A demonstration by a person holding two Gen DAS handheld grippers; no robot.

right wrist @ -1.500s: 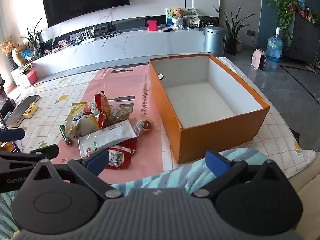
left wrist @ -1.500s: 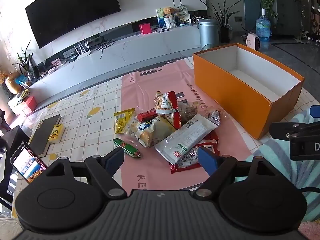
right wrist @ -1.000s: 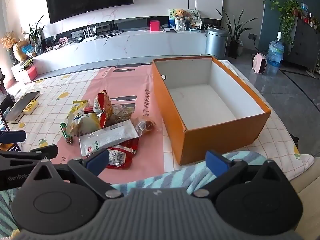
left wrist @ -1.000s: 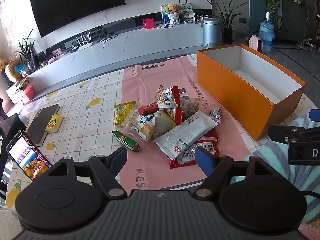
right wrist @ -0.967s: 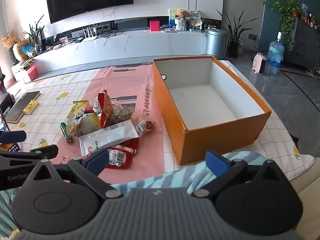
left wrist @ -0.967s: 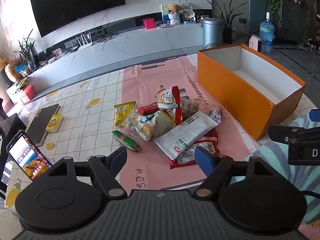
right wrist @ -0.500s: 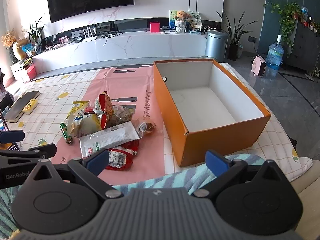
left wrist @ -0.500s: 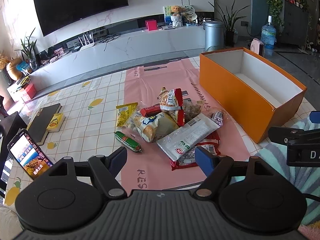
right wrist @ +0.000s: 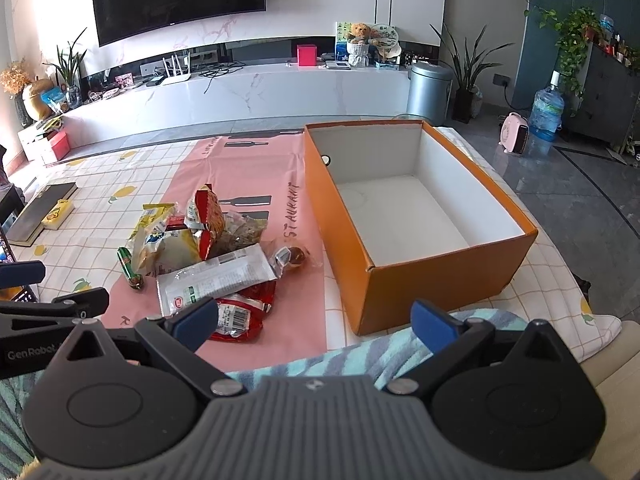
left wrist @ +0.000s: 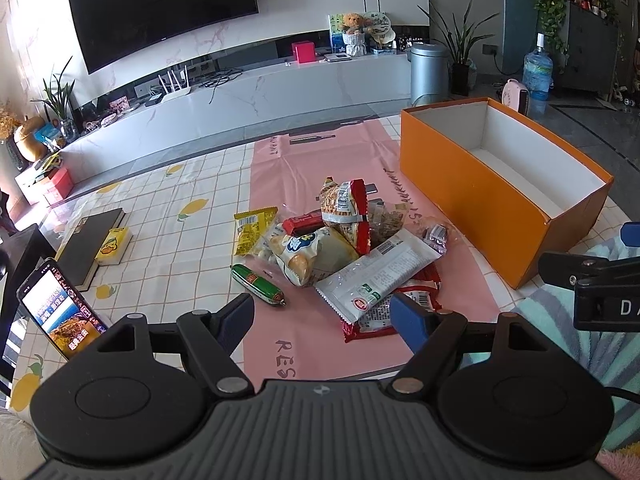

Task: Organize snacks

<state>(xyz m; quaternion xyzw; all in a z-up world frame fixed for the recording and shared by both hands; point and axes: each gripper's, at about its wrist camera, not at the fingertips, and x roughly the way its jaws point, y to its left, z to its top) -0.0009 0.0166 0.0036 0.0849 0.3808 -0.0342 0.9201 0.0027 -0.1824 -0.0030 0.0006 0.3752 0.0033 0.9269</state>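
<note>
A heap of snack packets (left wrist: 340, 248) lies on a pink mat (left wrist: 320, 160): a long white packet (left wrist: 376, 276), a red packet (left wrist: 384, 312) under it, a green sausage (left wrist: 258, 284), a yellow packet (left wrist: 252, 230). An empty orange box (left wrist: 488, 196) stands to the right; it also shows in the right wrist view (right wrist: 420, 216). My left gripper (left wrist: 322, 316) is open and empty, just short of the heap. My right gripper (right wrist: 316, 322) is open and empty, near the table's front edge between the heap (right wrist: 208, 252) and the box.
A phone (left wrist: 60, 316) leans at the front left, with a dark book (left wrist: 90, 246) and a small yellow box (left wrist: 114, 246) behind it. A striped cloth (right wrist: 360, 352) lies at the front edge. A TV bench (left wrist: 240, 100) runs behind the table.
Both grippers have lifted and tilted slightly, so the heap and the box sit a little farther up in view. Nothing on the table has moved.
</note>
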